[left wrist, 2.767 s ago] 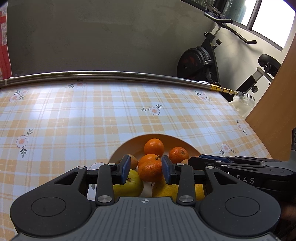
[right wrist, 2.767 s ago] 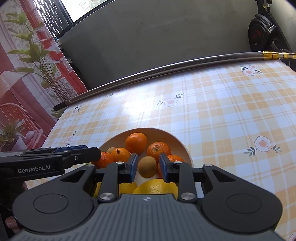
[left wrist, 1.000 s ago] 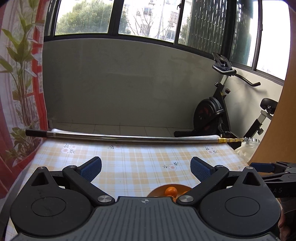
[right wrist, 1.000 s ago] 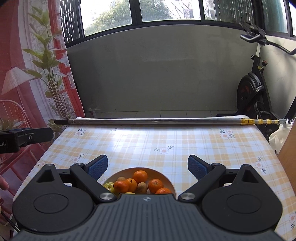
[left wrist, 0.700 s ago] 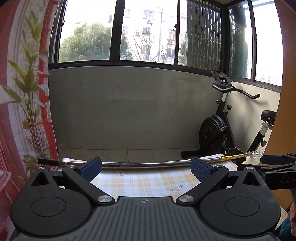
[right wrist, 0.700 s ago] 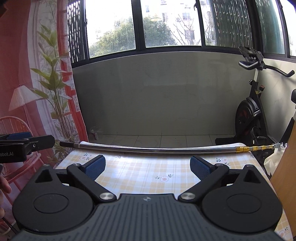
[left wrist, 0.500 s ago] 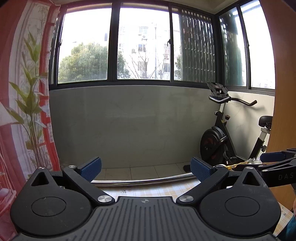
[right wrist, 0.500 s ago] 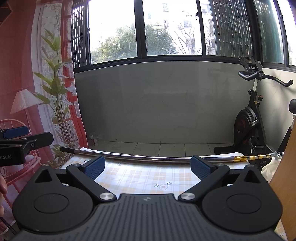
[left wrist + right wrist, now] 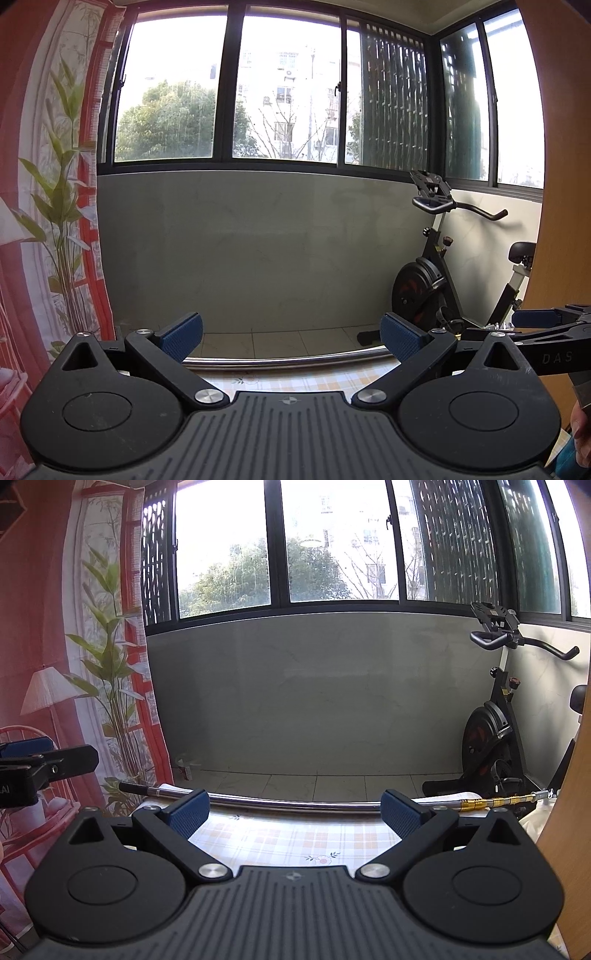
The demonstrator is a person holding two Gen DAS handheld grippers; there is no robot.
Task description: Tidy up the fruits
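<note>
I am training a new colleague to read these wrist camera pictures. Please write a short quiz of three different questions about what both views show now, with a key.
1. True or false: the left gripper holds a fruit between its fingers.
2. Which thing lies along the far edge of the table? A) a metal pole B) a broom C) a folded towel
3. Fill in: in the right corner by the window stands an exercise ____.

Key:
1. False. Both the left gripper and the right gripper are open and empty, and no fruit shows in either view.
2. A, the metal pole.
3. Bike: the exercise bike.
</note>
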